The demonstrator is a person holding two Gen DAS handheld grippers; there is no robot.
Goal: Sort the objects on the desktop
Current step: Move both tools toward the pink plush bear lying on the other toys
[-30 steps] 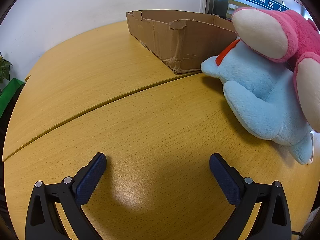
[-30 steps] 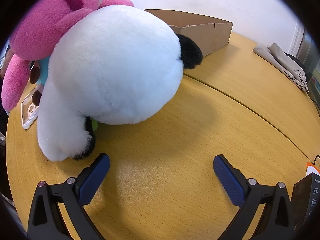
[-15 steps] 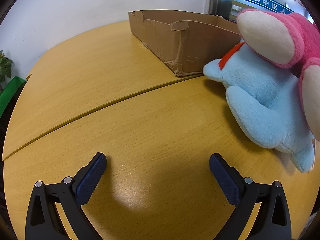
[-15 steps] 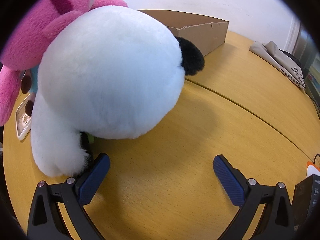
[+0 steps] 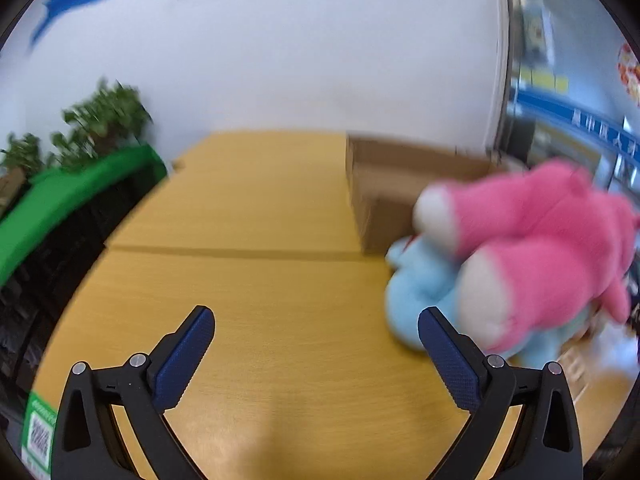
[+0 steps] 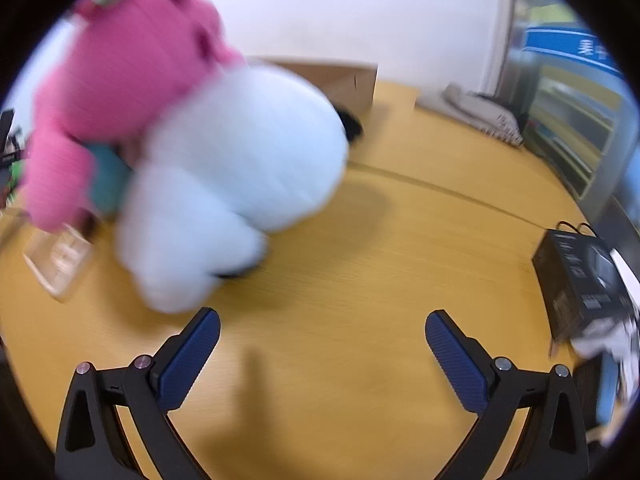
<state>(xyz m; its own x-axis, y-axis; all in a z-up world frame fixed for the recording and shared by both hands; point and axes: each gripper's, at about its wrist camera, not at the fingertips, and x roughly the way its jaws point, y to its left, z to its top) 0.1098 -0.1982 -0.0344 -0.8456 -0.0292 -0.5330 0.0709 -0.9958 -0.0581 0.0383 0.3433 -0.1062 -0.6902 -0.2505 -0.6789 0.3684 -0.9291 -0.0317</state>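
A pink plush (image 5: pixel 552 248) lies on top of a light blue plush (image 5: pixel 416 300) at the right of the left wrist view, in front of a cardboard box (image 5: pixel 400 176). My left gripper (image 5: pixel 316 324) is open over bare wood, with its right finger close to the blue plush. In the right wrist view the pink plush (image 6: pixel 132 64) leans on a big white plush (image 6: pixel 236 176) with black patches, and a strip of the blue plush (image 6: pixel 108 180) shows between them. My right gripper (image 6: pixel 322 326) is open, its left finger just below the white plush. Both views are blurred.
The wooden table (image 5: pixel 260 300) has a seam across it. A clear flat case (image 6: pixel 60 256) lies left of the plush pile. A black box (image 6: pixel 580 284) stands at the right edge, grey cloth (image 6: pixel 480 108) lies at the back right. A green bench and plants (image 5: pixel 80 160) stand off the table's left.
Both grippers have pulled back and tilted up, so the plush toys look smaller and more of the room shows. Both stay open and hold nothing.
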